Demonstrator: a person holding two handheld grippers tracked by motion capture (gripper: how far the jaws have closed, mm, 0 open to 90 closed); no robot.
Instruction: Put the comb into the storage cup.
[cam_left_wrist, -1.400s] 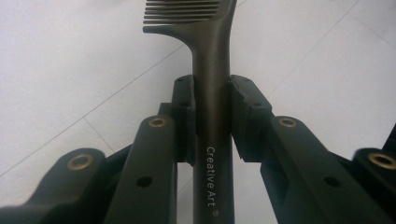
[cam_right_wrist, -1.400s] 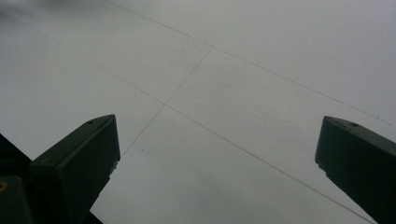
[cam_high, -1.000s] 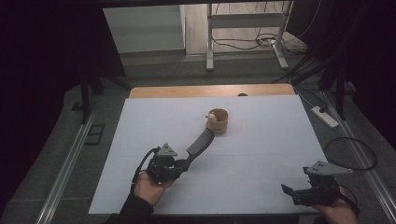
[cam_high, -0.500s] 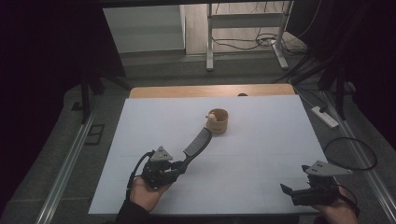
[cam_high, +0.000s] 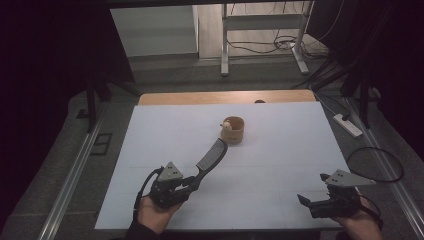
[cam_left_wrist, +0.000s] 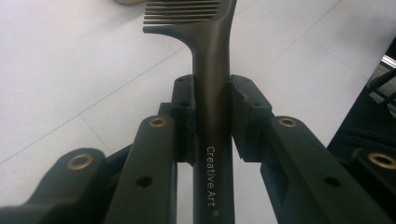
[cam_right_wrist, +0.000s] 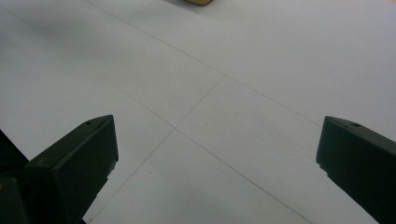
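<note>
Fingers of the left gripper (cam_left_wrist: 212, 116) clench the comb (cam_high: 210, 157) by its handle, teeth end raised over the worktop (cam_high: 280, 165) towards the wooden cup (cam_high: 234, 129), seemingly to carry it, while the right gripper (cam_high: 314, 204) rests spread, holding nothing.

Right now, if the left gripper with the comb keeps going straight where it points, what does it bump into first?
Probably the small wooden cup. The left gripper grips a dark comb whose toothed end aims at it and would likely touch first, though the exact line is hard to judge.
</note>
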